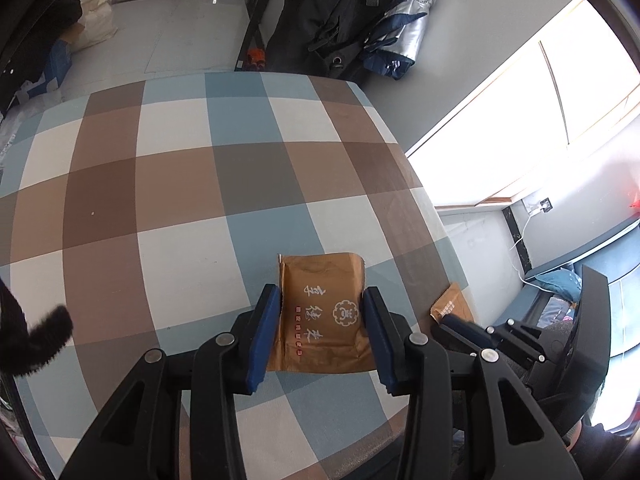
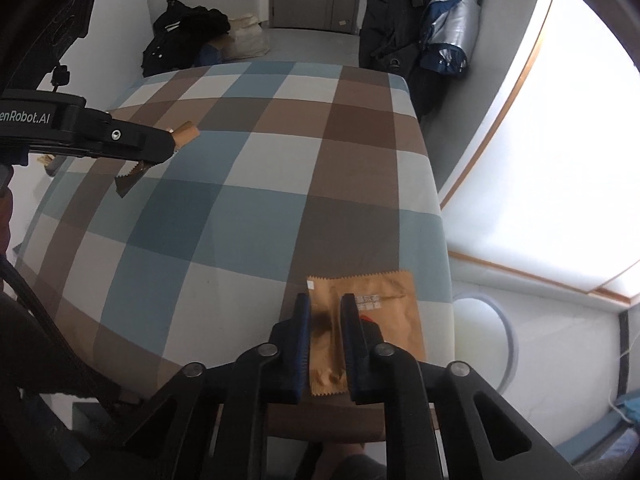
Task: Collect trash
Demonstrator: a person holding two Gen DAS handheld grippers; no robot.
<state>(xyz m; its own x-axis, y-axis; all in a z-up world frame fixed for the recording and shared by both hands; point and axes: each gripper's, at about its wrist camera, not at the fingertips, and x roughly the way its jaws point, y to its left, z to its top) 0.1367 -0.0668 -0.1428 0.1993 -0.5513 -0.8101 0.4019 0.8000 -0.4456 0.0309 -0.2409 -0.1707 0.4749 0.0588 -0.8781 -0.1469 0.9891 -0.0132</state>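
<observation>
A brown paper wrapper with white characters lies between the blue pads of my left gripper; the jaws stand at its two edges and the wrapper bows upward, lifted off the checkered tablecloth. In the right wrist view that gripper shows from the side with the wrapper's ends sticking out above the cloth. My right gripper is narrowly parted over a second brown wrapper lying near the table's right edge. That wrapper also shows in the left wrist view.
The table carries a blue, brown and white checked cloth. Beyond its far edge hang dark coats and a silver jacket. Bags lie on the floor at the back left. A bright window is on the right.
</observation>
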